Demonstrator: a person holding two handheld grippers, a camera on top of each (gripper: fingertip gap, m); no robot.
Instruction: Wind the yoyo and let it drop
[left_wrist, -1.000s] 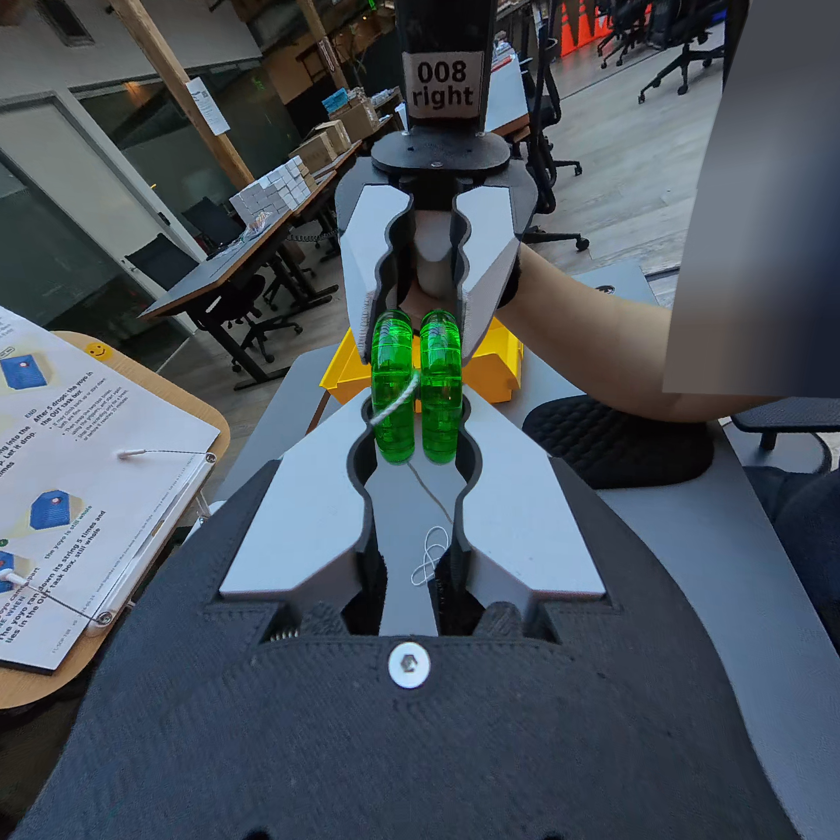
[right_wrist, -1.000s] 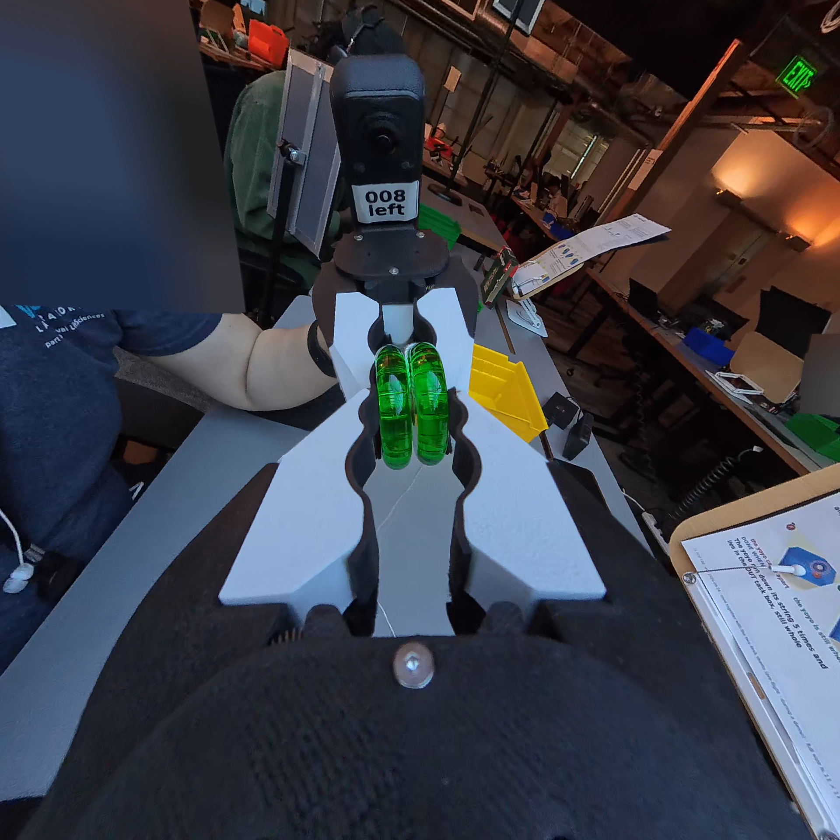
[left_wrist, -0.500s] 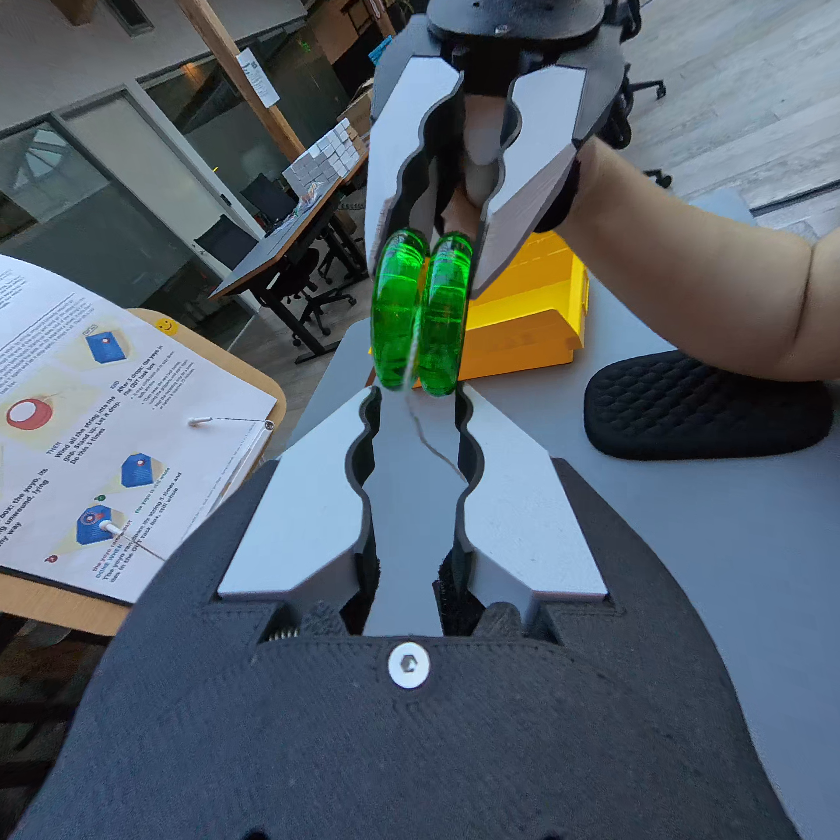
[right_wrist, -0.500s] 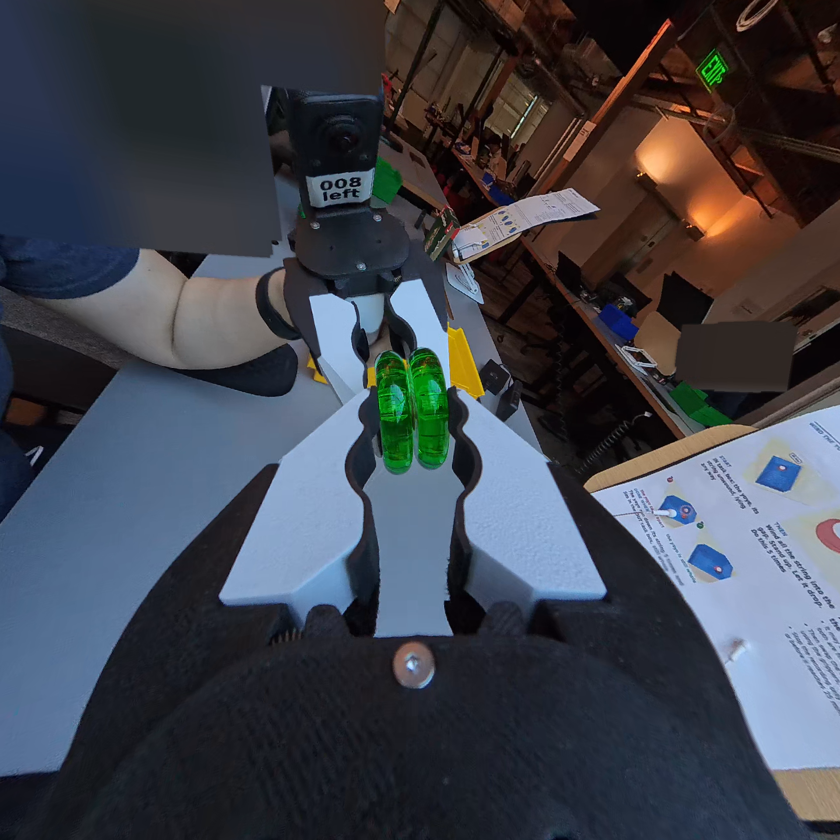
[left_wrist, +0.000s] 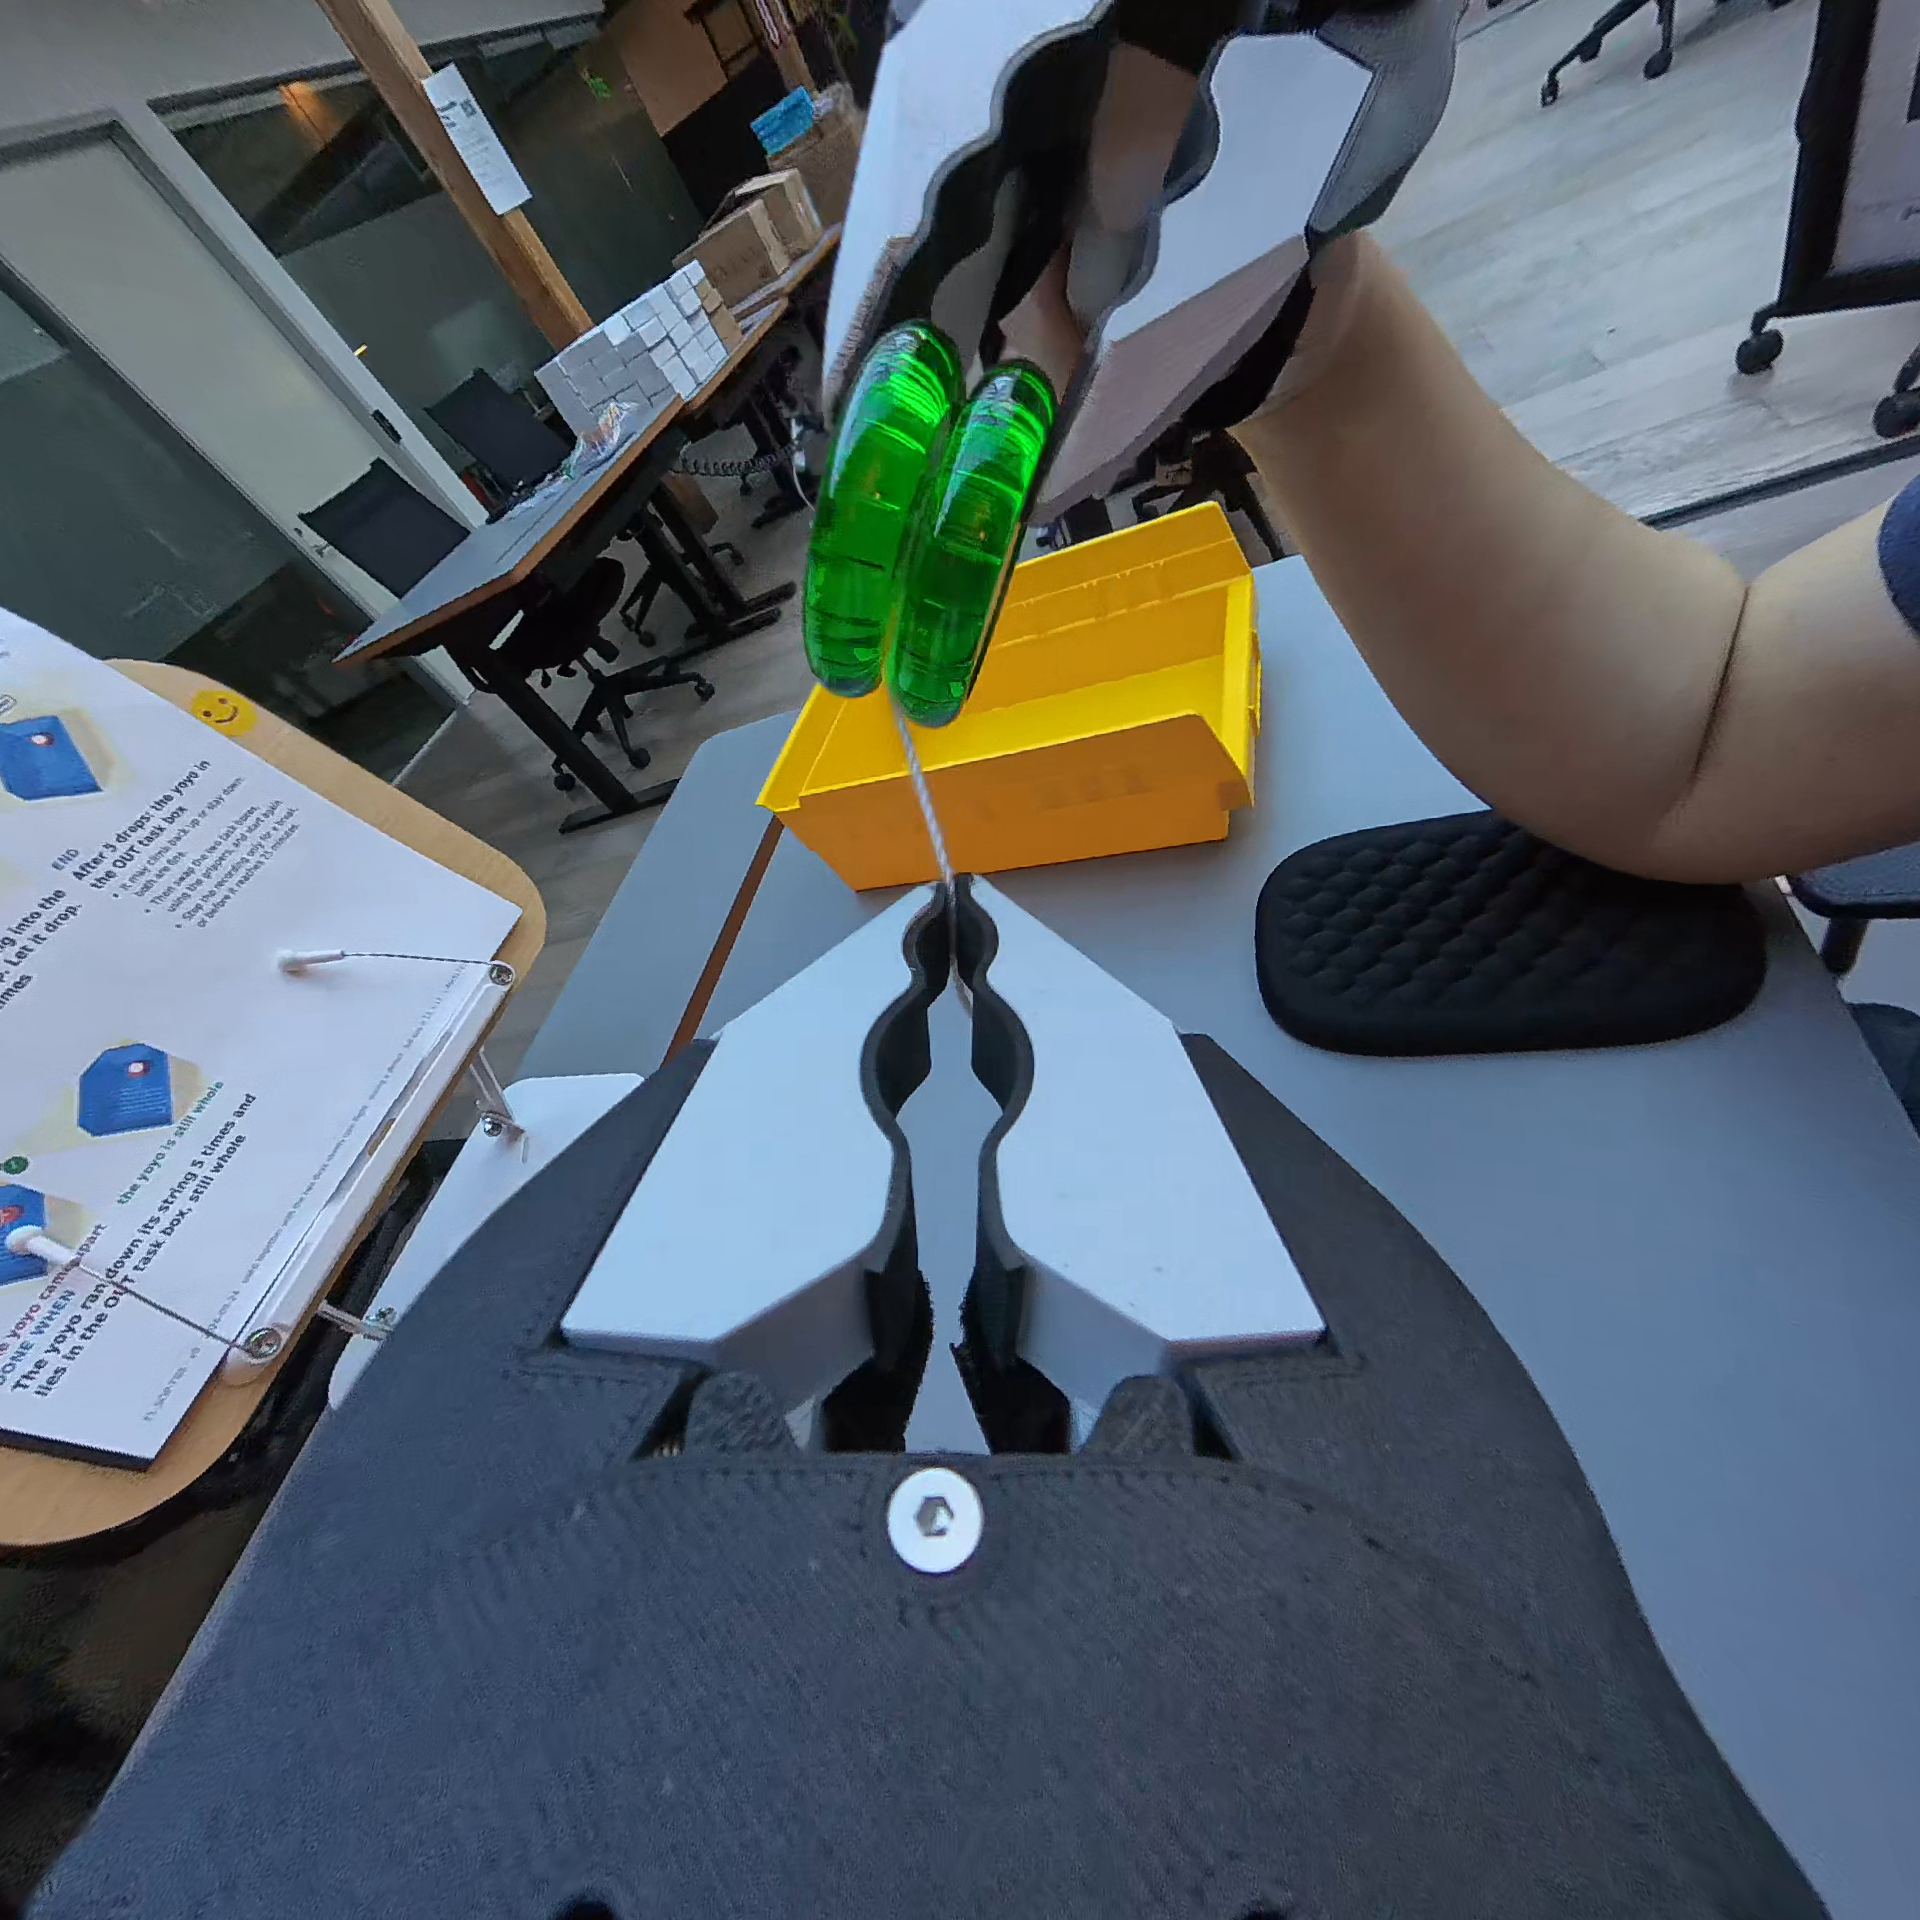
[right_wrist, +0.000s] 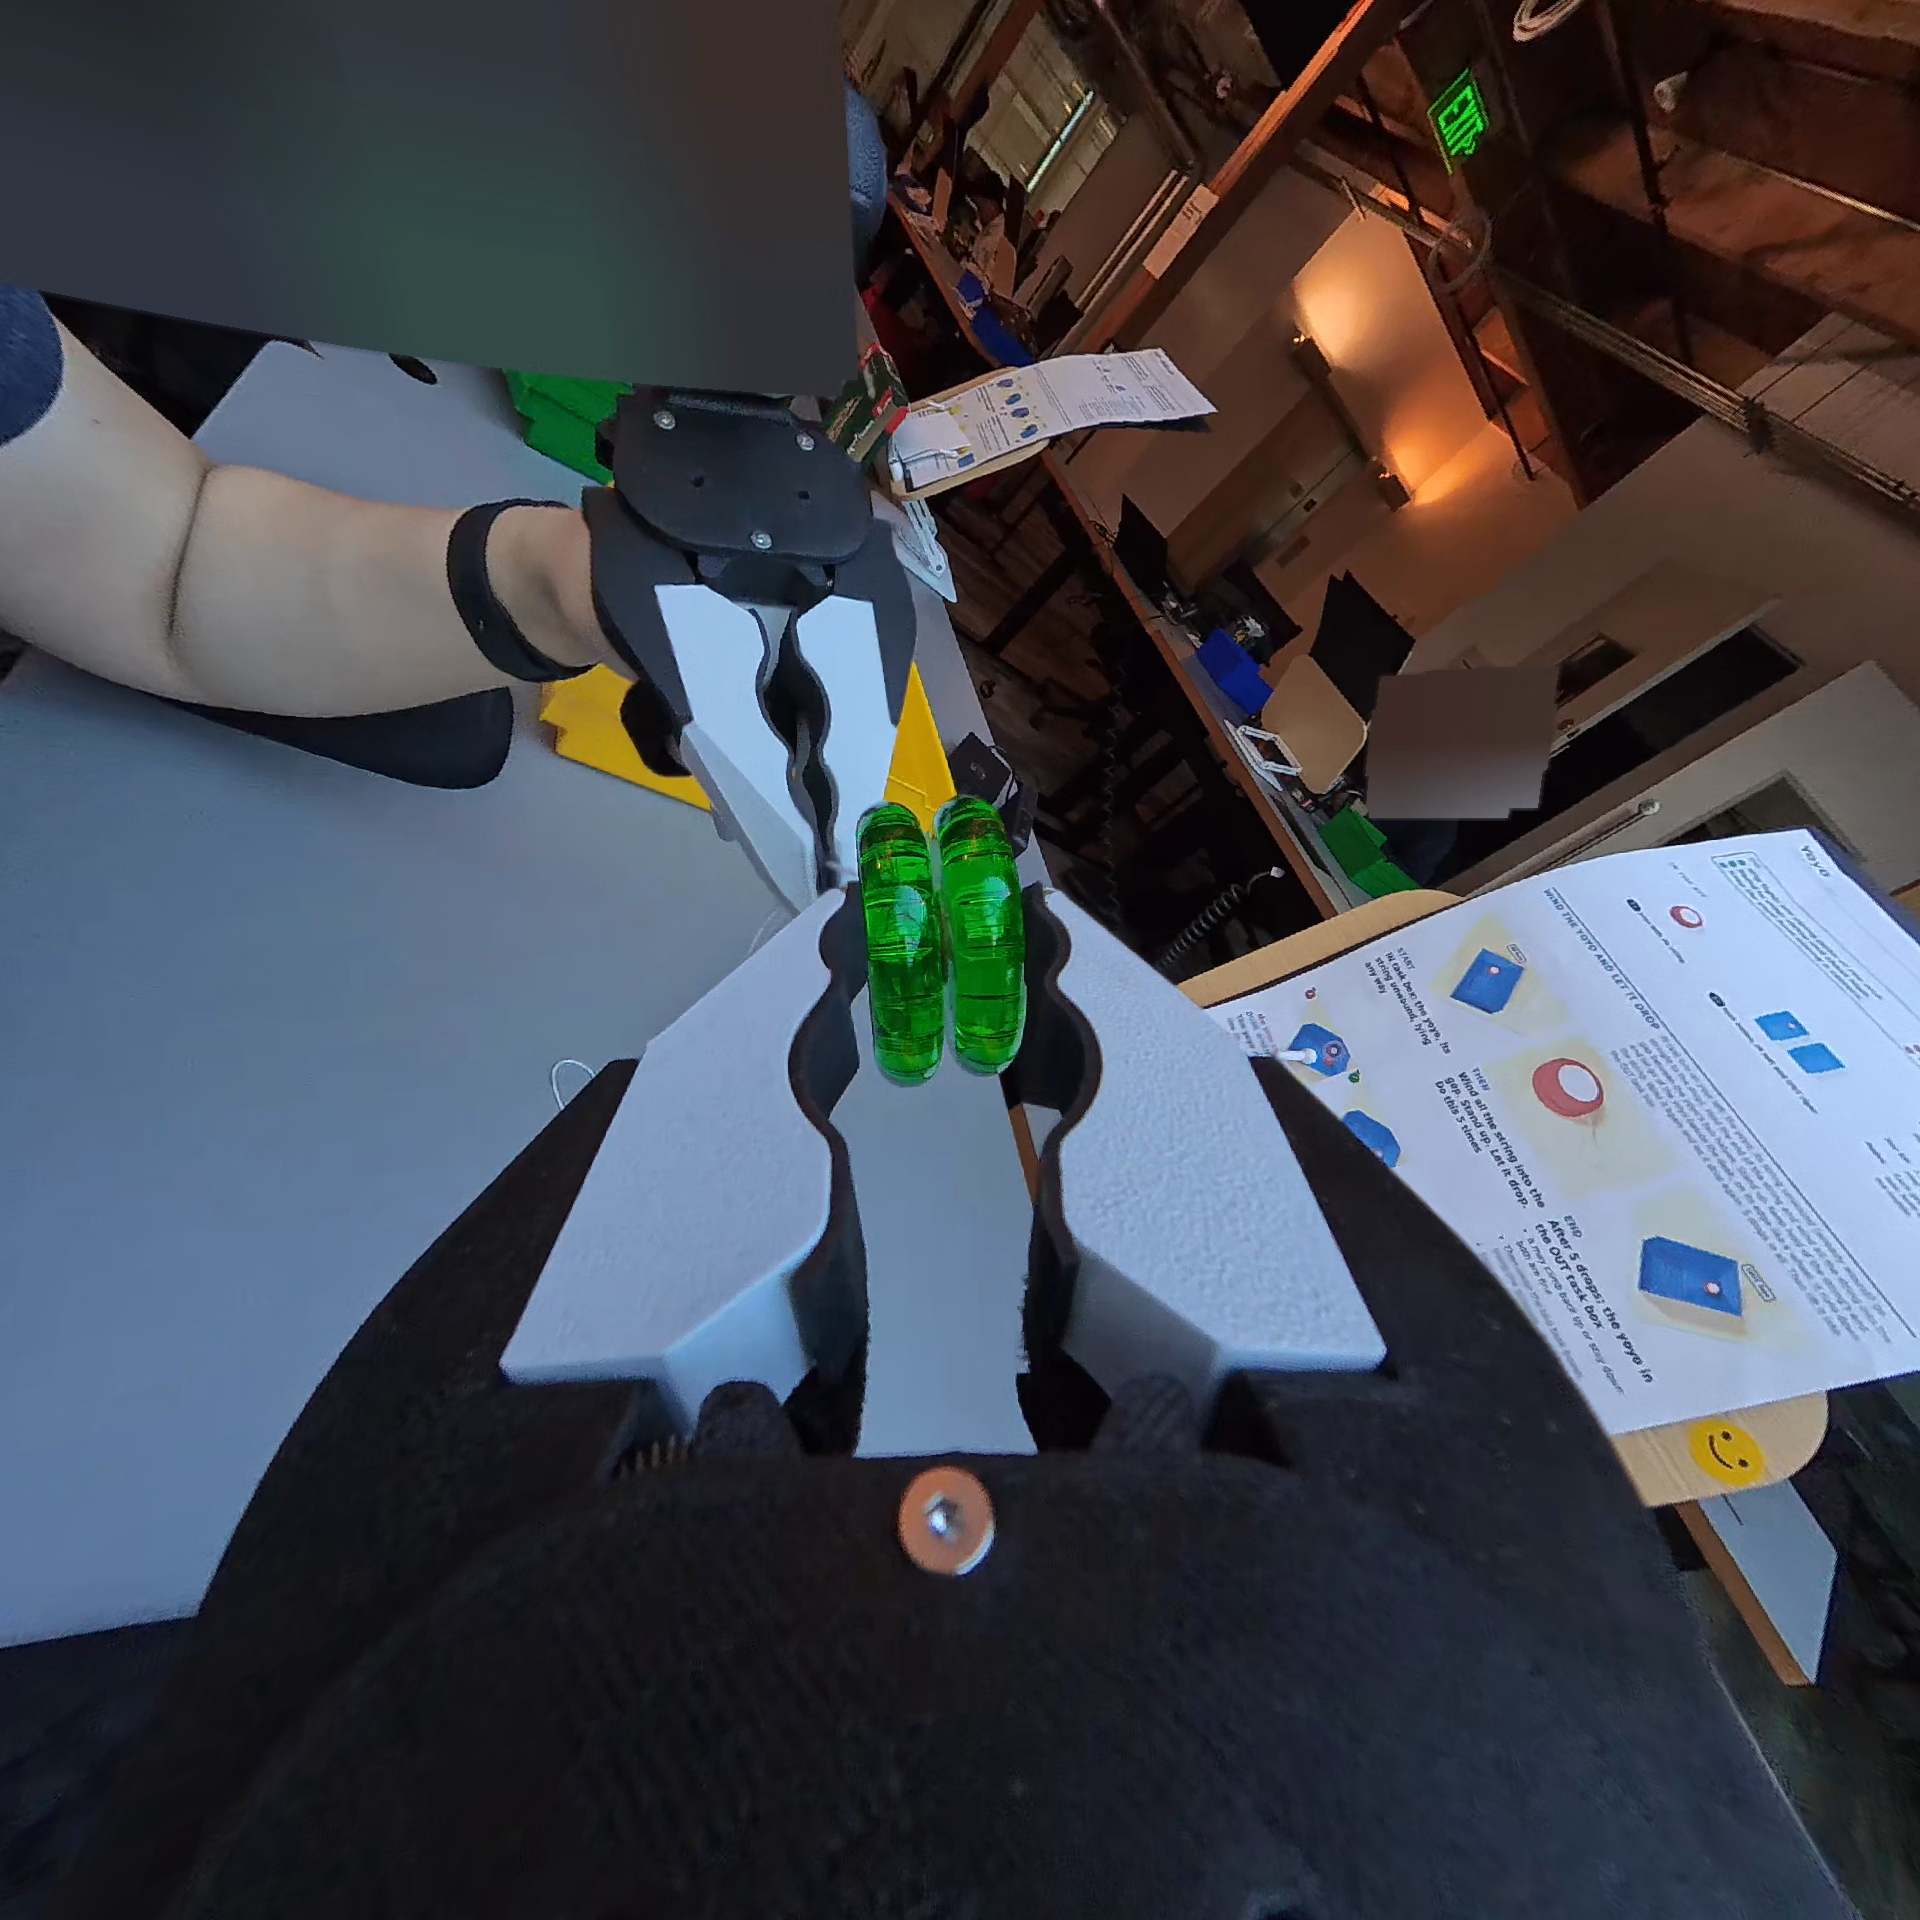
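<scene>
The green translucent yoyo (left_wrist: 914, 530) is held on edge above the table between the fingers of my right gripper (left_wrist: 956, 426), which reaches in from the top of the left wrist view. In the right wrist view the right gripper (right_wrist: 940, 909) is shut on the yoyo (right_wrist: 940, 966). A white string (left_wrist: 925, 800) runs taut from the yoyo's groove down to my left gripper (left_wrist: 951, 904), which is shut on the string at its tips. The left gripper (right_wrist: 816, 862) also shows just beyond and left of the yoyo in the right wrist view.
A yellow bin (left_wrist: 1091, 748) stands on the grey table (left_wrist: 1558, 1351) behind the yoyo. A black padded rest (left_wrist: 1507, 925) lies to its right under a person's forearm. An instruction sheet on a wooden board (left_wrist: 208, 1039) is to the left and also shows in the right wrist view (right_wrist: 1610, 1091). Spacing between my two grippers at the tips: around 7 cm.
My left gripper has let go of the yoyo, drawn back and shut on the string. The right gripper has kept the yoyo, now higher in the left wrist view, and the string is taut.
</scene>
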